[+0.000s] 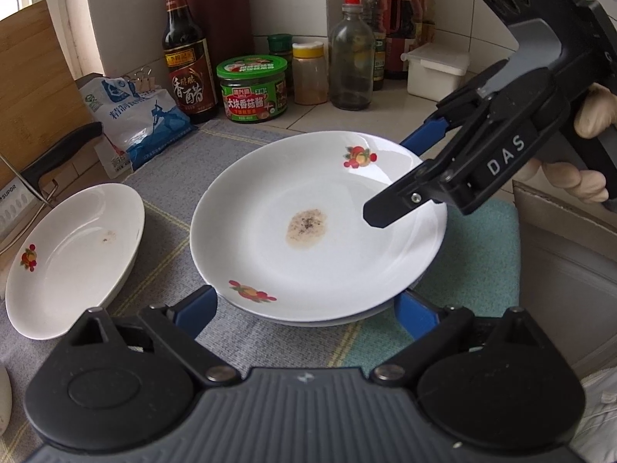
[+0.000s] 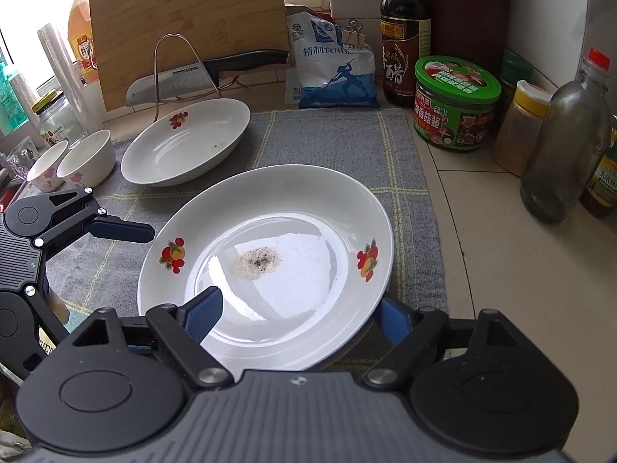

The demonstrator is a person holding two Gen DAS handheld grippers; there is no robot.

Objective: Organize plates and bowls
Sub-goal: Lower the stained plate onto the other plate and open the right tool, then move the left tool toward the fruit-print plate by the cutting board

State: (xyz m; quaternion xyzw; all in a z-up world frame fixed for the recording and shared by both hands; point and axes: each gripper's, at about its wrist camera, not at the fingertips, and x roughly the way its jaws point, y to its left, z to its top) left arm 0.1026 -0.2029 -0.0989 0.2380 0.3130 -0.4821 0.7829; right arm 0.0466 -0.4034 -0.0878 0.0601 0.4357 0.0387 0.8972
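Blue-tipped right tongs (image 2: 293,318) stand apart around the near rim of the white round plate with fruit decals and a speckled stain (image 2: 270,258), one finger (image 2: 202,314) over it, one below. Only the left wrist view shows another plate (image 1: 331,318) stacked beneath; left tongs (image 1: 308,308) straddle it, apart. Only the right wrist view shows two small white bowls (image 2: 73,164) beside the white oval dish (image 2: 185,142) on the grey cloth (image 2: 327,142) covering the worktop (image 2: 501,270)

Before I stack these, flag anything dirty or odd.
The large plate carries a brownish speckled residue patch at its centre. The oval plate behind has small specks too. Nothing looks broken or spilled.
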